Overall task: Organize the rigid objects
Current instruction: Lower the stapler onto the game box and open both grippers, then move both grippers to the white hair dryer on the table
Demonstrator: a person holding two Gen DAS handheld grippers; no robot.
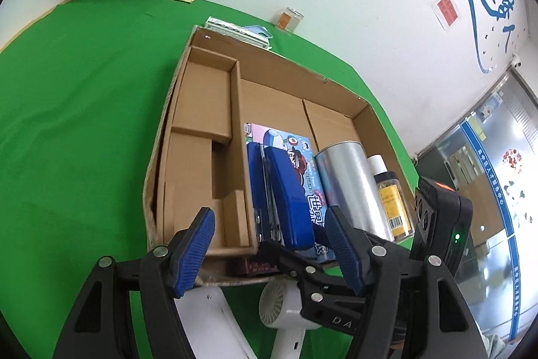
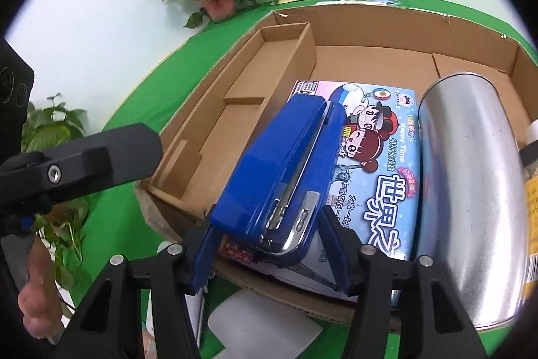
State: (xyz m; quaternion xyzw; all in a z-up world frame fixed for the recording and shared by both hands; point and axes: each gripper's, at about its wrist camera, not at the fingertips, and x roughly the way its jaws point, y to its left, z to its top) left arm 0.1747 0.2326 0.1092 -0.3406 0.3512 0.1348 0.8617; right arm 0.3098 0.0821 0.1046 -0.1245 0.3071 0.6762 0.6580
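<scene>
Green-clothed table (image 1: 84, 96) bears a partitioned brown cardboard box (image 1: 269, 63). Right tool (image 2: 269, 244) clamps the blue metal stapler (image 2: 285, 164) over the cartoon-printed game box (image 2: 386, 177); left tool (image 1: 269, 248) gapes empty. Released askew, the stapler could slide off.

Box (image 1: 269, 63) floor lies bare at upper centre; lower right is crowded by stapler (image 1: 289, 201), tin (image 1: 349, 187), and bottle (image 1: 391, 201).

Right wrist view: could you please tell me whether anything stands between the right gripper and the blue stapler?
Nothing visible does: the blue stapler's rear end already sits between the right gripper's fingers, above the colourful game box in the cardboard box.
</scene>
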